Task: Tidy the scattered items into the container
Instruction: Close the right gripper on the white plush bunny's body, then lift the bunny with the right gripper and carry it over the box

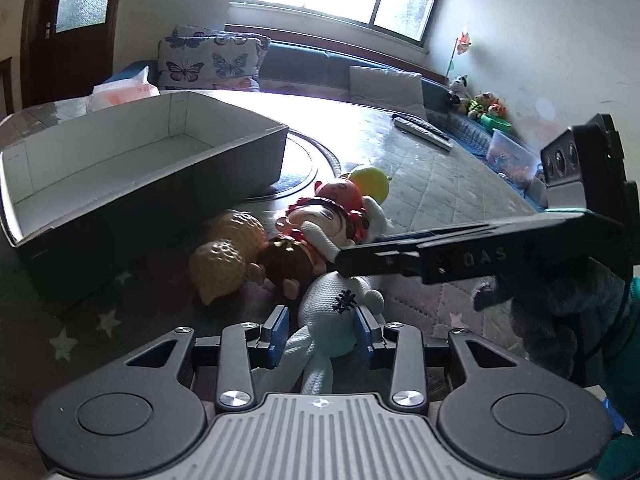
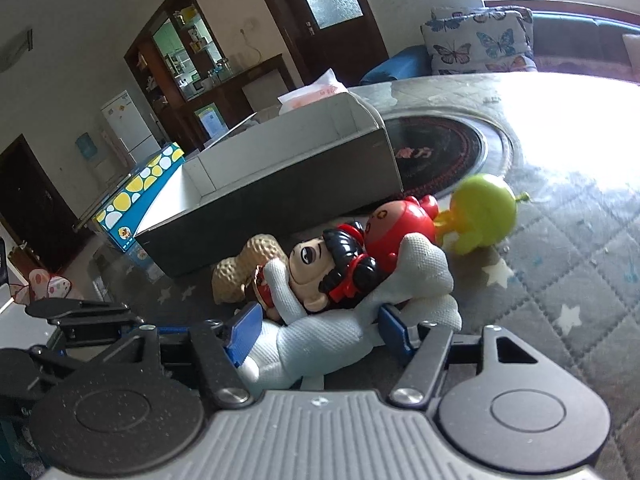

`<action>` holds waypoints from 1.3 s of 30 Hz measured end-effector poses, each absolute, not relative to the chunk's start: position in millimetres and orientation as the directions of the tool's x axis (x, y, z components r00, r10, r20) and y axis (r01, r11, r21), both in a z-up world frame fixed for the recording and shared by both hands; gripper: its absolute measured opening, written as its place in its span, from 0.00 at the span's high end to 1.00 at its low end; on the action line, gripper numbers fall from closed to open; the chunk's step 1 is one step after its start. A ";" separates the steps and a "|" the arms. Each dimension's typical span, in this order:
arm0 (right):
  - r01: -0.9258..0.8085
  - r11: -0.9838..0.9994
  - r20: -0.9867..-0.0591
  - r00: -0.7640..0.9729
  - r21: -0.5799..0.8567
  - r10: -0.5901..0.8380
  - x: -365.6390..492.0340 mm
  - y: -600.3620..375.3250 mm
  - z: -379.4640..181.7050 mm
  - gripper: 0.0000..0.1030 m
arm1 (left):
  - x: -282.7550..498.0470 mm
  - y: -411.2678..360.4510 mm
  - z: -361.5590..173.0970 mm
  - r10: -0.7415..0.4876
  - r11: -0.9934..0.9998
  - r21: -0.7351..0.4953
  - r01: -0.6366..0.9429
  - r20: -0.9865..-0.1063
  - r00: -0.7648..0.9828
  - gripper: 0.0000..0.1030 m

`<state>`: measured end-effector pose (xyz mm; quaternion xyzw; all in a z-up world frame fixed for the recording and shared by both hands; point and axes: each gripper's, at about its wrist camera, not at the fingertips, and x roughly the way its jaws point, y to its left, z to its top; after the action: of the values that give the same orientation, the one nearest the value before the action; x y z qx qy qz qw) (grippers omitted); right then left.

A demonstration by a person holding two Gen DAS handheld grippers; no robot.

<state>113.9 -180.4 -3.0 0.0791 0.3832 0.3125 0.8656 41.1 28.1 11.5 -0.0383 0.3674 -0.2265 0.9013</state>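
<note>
Beside the box [image 1: 120, 184], both claws straddle the white doll [image 1: 332, 320]. Left claw [image 1: 322, 330] and right claw [image 2: 316, 330] each have pads pressing its cloth.

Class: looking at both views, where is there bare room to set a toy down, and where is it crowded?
Free: the whole floor of the box, and the quilted cloth right of the green toy. Crowded: the strip in front of the box, where the peanut toy, doll and white plush pile together.
</note>
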 end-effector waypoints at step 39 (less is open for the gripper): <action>-0.506 0.804 -0.589 0.560 0.314 0.583 99.2 -181.0 11.0 0.63 | 16.1 9.2 10.1 -0.477 0.871 -0.196 0.451 -0.560 0.677 0.67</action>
<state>99.2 -181.0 11.0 0.0546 0.3531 0.3086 0.8815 16.1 9.2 10.1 -0.0207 0.3115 -0.2534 0.9156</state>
